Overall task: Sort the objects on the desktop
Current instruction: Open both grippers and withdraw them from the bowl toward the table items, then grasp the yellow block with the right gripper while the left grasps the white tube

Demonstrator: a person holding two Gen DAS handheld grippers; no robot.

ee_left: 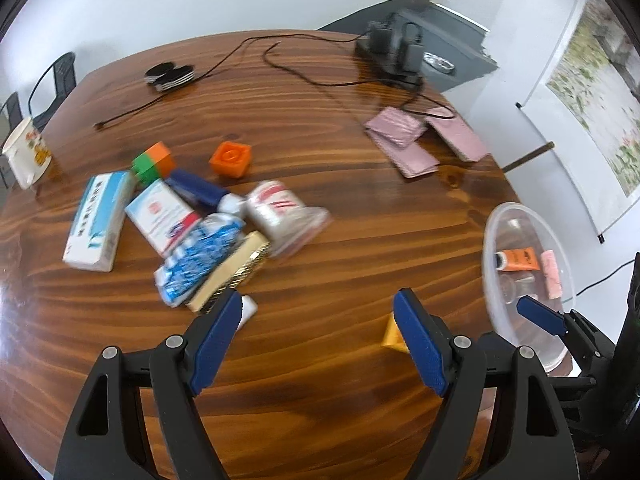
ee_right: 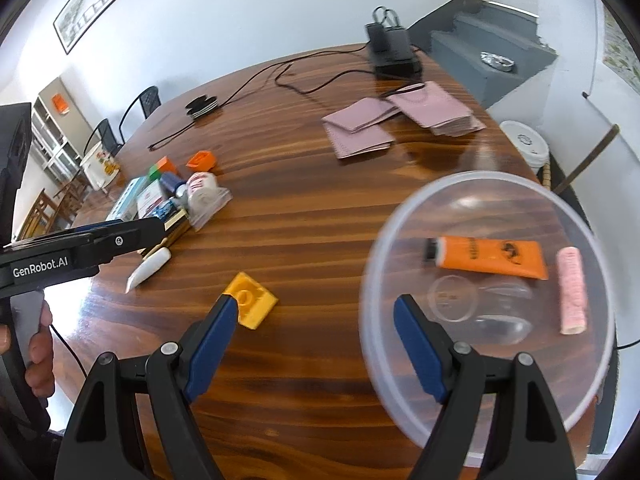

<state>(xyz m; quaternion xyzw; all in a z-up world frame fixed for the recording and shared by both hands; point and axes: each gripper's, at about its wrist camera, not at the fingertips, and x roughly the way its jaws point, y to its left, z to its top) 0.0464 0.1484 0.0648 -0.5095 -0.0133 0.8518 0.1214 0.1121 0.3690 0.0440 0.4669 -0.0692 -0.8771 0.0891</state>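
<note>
Both grippers are hanging over the round wooden table (ee_right: 304, 216) with jaws spread wide and nothing in them. The right gripper (ee_right: 316, 312) is sitting between the flat yellow plastic block (ee_right: 251, 298), just by its left finger, and the clear plastic bowl (ee_right: 486, 292), which is already holding an orange tube (ee_right: 486, 257) and a pink roll (ee_right: 573, 290). The left gripper (ee_left: 320, 306) is pointing at the pile of boxes and packets (ee_left: 176, 216), with a small white tube (ee_right: 147, 269) lying near it. My guess: the yellow block is going next, so I'd be straddling it squarely, pressing low since it's thin, then lifting cleanly over the bowl's rim.
</note>
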